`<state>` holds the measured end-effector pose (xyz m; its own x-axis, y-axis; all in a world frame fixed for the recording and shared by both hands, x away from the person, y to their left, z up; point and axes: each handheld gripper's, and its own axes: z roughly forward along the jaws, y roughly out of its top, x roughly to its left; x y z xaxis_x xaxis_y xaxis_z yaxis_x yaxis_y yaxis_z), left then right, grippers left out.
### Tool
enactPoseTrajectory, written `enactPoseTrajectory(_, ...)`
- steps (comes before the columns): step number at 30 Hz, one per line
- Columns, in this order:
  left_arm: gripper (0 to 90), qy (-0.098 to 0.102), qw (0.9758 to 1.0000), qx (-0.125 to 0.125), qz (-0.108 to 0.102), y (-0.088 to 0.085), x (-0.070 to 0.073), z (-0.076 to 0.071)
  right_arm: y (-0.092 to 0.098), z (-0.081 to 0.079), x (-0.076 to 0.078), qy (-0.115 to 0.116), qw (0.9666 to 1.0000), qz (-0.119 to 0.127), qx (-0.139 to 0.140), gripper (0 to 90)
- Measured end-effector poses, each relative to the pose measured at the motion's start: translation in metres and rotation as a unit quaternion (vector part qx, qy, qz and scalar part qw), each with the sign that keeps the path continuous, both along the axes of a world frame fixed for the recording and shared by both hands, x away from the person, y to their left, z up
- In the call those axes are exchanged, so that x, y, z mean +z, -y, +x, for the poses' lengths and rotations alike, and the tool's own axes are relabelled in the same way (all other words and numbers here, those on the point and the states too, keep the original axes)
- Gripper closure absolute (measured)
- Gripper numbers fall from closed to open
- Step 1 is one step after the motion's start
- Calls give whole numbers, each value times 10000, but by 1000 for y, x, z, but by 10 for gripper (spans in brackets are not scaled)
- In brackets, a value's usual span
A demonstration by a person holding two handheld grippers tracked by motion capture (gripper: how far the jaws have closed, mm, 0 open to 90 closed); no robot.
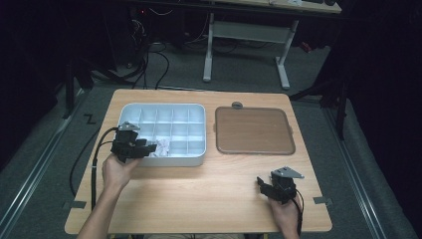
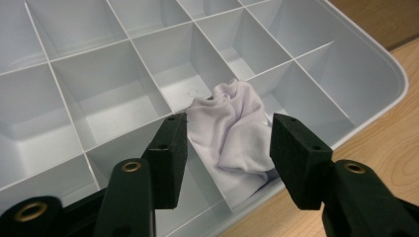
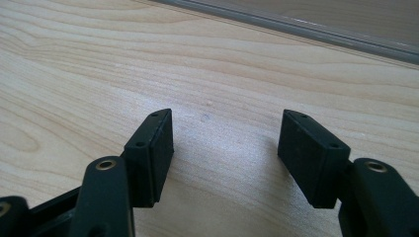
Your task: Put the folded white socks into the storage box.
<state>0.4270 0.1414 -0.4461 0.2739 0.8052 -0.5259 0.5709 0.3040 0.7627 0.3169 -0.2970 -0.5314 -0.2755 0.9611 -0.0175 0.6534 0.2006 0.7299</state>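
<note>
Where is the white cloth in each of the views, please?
High view: the cloth lies in the tray's near row, left of centre, by the left hand-held gripper.
Left gripper view: centre, between the open jaws.
Right gripper view: not in it.
Shared landmark: the grey tray with its dividers.

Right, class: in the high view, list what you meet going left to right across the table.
Left tool → white cloth in the divided tray → brown lid → right tool.

White cloth point(image 2: 232, 133) lower end hidden behind tray point(image 2: 375, 84) divider
</note>
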Motion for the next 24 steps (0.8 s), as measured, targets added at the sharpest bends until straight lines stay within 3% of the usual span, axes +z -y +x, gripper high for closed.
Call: enactPoseTrajectory(24, 488, 311, 9995, 54, -97, -10, 16, -24, 0, 0, 0, 0, 10000, -1, -1, 391)
